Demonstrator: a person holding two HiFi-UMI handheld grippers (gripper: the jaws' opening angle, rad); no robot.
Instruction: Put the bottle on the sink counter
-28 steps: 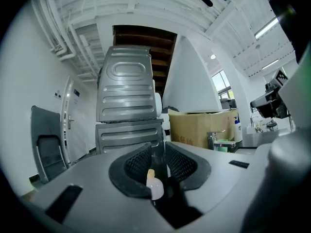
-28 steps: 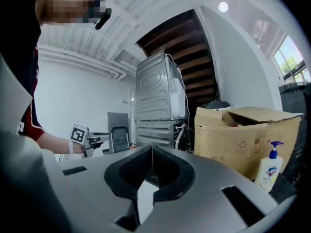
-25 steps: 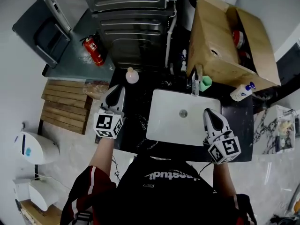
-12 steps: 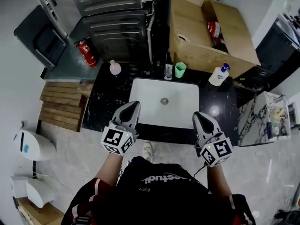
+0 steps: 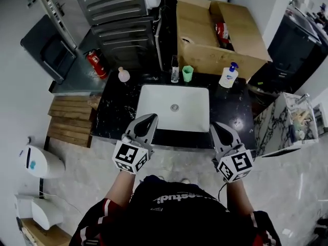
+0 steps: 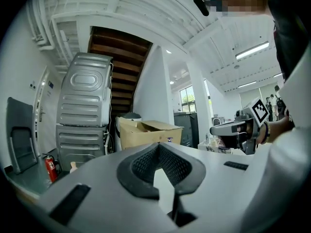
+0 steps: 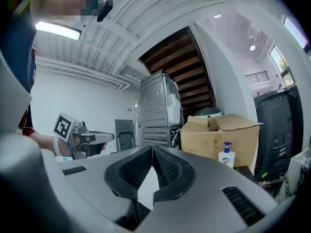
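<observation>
A small pink bottle (image 5: 123, 75) stands upright at the back left of the black sink counter (image 5: 115, 114); the left gripper view shows the pink bottle (image 6: 73, 166) far off. My left gripper (image 5: 150, 119) hovers over the counter's front edge, well clear of the bottle, shut and empty, and the left gripper (image 6: 158, 145) shows its pads meeting. My right gripper (image 5: 216, 127) is at the front right, also shut with nothing in it; its pads touch in the right gripper (image 7: 152, 149) view.
A white basin (image 5: 174, 106) fills the counter's middle. Behind it stand a dark bottle (image 5: 175, 69), a green cup (image 5: 188, 73) and a soap pump bottle (image 5: 228, 76). An open cardboard box (image 5: 215, 35) sits behind, a fire extinguisher (image 5: 95, 64) to the left.
The person has stepped back from the counter. Both grippers came back toward the body, and the left one has left the pink bottle's side.
</observation>
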